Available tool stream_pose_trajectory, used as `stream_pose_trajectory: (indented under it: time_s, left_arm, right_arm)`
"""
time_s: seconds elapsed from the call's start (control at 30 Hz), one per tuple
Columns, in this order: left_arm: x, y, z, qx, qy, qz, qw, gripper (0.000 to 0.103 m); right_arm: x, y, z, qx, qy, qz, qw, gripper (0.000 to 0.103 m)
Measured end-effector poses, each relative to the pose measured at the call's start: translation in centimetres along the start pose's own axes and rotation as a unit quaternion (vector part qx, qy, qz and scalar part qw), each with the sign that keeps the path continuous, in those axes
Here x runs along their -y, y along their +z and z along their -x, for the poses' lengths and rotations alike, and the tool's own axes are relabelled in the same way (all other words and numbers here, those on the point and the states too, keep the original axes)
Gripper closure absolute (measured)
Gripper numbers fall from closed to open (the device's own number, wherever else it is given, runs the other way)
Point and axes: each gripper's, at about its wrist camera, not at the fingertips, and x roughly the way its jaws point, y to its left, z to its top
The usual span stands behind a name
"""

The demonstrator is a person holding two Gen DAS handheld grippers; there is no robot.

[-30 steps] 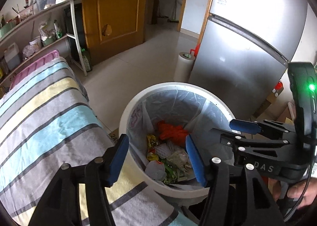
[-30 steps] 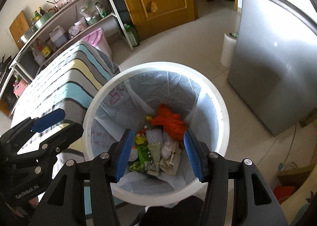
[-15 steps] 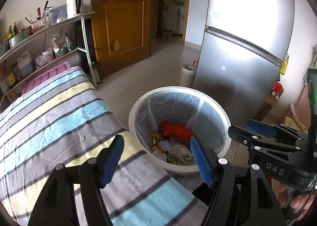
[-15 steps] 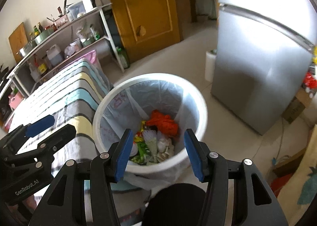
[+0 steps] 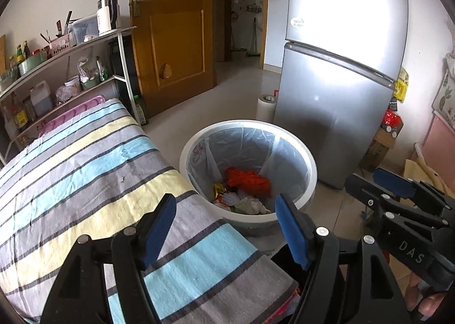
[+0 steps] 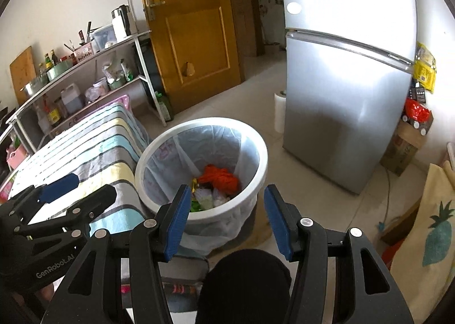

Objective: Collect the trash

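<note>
The white trash bin [image 5: 305,159] stands upright on the tiled floor, mouth facing straight up, its long axis vertical. It sits just beside the end of the striped cloth [image 5: 85,170] and near the silver refrigerator [image 5: 341,82]. A clear liner bag [image 6: 244,150] is folded over the rim. The trash [image 6: 217,179] lies loose at the bottom: an orange crumpled piece on top, with pale paper and green and yellow wrappers below it; no single direction can be told for these pieces.

The left gripper [image 5: 224,228] hangs over the corner of the cloth; its jaws have just been opening, and nothing is between them. The right gripper [image 6: 224,217] is held above the near rim of the bin, jaws apart and empty.
</note>
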Motion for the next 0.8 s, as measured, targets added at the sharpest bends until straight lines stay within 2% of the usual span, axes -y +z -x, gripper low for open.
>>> stream_pose_trajectory:
  time_s: [0.4,0.8]
  left_arm:
    - [-1.3,-0.9,1.9,0.018,0.028,0.031,0.9990,0.029]
    - [-1.8,-1.3,1.9,0.008,0.044,0.033,0.9985,0.029]
  right_arm:
    - [-1.5,-0.9,0.4,0.003,0.020,0.016,1.000,0.049]
    - [-2.1,-0.8,0.1,0.001,0.025,0.022,0.999,0.049]
